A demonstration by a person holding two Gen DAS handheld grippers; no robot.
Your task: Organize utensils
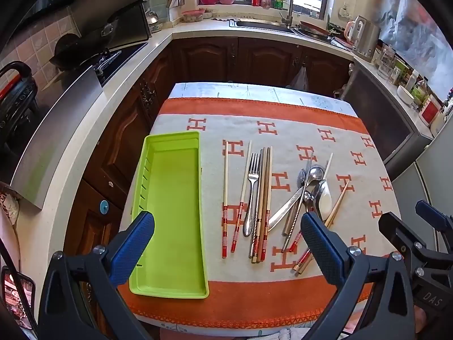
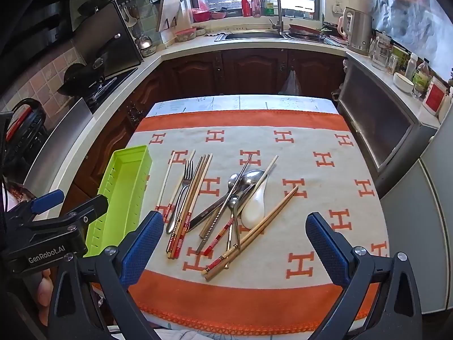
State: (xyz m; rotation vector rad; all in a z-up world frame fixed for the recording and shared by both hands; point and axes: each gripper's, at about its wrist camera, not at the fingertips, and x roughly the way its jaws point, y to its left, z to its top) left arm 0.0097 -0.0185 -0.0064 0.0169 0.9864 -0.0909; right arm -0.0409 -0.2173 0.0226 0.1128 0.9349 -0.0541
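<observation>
Both grippers hover with jaws spread wide, grasping nothing: the left gripper (image 1: 228,250) above the near end of the green tray (image 1: 172,212), the right gripper (image 2: 235,243) above the tangled spoons (image 2: 246,178) and chopsticks (image 2: 254,232). A fork (image 1: 252,189) lies between on the orange-patterned cloth (image 2: 311,153).

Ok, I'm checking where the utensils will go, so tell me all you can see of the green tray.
The tray is a long, narrow, lime-green box that looks like plastic, with a raised rim and a row of slots in one long wall. It is empty and lies flat on the orange-and-white cloth at the table's left side, lengthwise away from the cameras. The nearest chopstick lies apart from it. Nothing touches it but the cloth.
</observation>
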